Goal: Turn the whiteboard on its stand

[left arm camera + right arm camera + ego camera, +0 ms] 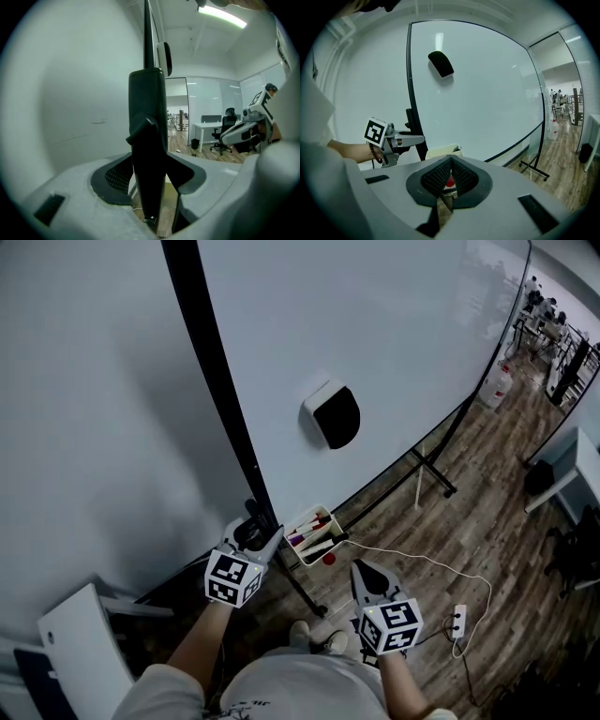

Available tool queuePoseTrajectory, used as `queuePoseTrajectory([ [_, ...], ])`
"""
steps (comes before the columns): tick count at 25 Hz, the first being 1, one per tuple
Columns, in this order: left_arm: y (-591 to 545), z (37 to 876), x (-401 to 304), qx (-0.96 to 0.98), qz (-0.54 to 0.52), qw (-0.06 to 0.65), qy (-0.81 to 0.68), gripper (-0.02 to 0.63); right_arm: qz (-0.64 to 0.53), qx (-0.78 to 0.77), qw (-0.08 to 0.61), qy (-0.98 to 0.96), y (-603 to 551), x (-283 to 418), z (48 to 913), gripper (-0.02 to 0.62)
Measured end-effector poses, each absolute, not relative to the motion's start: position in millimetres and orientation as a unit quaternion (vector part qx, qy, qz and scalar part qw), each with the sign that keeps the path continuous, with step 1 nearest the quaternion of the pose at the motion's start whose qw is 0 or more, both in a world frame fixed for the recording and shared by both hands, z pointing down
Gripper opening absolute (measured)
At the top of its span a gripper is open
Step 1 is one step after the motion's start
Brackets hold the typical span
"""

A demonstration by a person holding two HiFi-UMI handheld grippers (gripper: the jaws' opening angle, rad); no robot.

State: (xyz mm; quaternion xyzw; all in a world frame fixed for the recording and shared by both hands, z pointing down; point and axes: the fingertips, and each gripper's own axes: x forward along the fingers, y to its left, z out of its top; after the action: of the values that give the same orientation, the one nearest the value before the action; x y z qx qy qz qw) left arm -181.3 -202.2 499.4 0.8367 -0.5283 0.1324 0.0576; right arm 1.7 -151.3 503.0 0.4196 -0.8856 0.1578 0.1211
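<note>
- The right gripper [362, 568] is hanging at the lower centre of the frame, its jaws pressed together on nothing.
- The left gripper [261, 536] is clamping its jaws on the stand's black post [211, 362], left of centre.
- The whiteboard [394, 334] is filling the upper right, with an eraser [333, 415] sticking to it.

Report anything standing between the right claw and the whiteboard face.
A small white marker tray sits at the large white whiteboard's lower edge, directly ahead of the shut right claw. Above the tray, nothing visible stands between the claw and the board face.
</note>
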Motion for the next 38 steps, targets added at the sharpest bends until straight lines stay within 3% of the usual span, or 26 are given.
queuePoseTrajectory([
  [15,-148,514,-175,0.812,0.116,0.112,-0.560,0.210,0.159,0.410,0.122,-0.890,-140,-1,506,0.006],
  [28,-127,507,-77,0.856,0.106,0.118,-0.493,0.018,0.162,0.425,0.117,-0.883,-126,19,502,0.006],
  [38,-122,499,-29,0.870,0.098,0.125,-0.467,0.011,0.159,0.438,0.106,-0.879,-118,35,493,0.006],
])
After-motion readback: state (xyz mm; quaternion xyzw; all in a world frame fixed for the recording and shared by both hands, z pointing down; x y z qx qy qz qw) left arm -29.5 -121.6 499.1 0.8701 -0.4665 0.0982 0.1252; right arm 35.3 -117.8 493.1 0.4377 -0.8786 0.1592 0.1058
